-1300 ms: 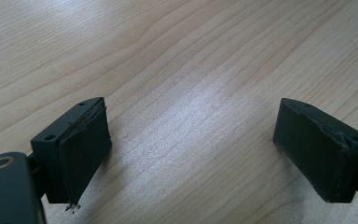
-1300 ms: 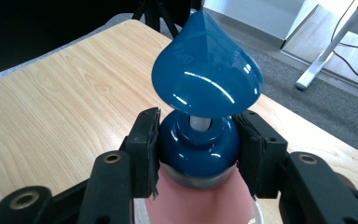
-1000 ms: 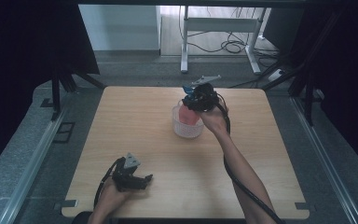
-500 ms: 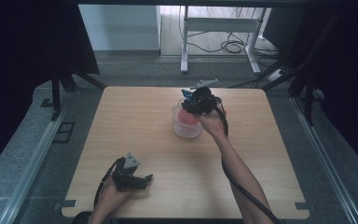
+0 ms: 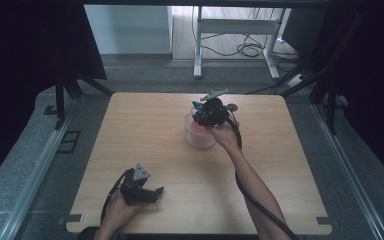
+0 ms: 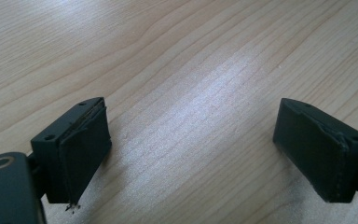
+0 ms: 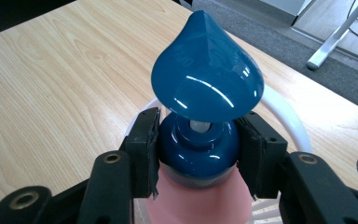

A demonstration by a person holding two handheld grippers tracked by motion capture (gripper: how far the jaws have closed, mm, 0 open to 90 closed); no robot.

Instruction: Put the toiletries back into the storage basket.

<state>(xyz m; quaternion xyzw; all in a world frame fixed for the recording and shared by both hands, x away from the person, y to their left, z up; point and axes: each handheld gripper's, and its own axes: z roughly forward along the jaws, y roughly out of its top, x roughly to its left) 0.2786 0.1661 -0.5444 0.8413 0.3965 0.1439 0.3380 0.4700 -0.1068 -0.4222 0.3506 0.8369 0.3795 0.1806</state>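
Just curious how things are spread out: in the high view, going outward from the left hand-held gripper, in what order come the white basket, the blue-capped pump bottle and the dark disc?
1. White basket, table's middle.
2. Pump bottle, above the basket.
3. Dark disc, far edge, rightward.

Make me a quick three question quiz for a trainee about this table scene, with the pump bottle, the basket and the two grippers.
1. True or false: the right gripper has its jaws clamped on the blue collar of the pump bottle.
2. What sits between the jaws of the left gripper? A) a sponge B) nothing, just bare table C) a cup
3. Fill in: the bottle is held over a white ____.

Key: 1 true. 2 B. 3 basket.
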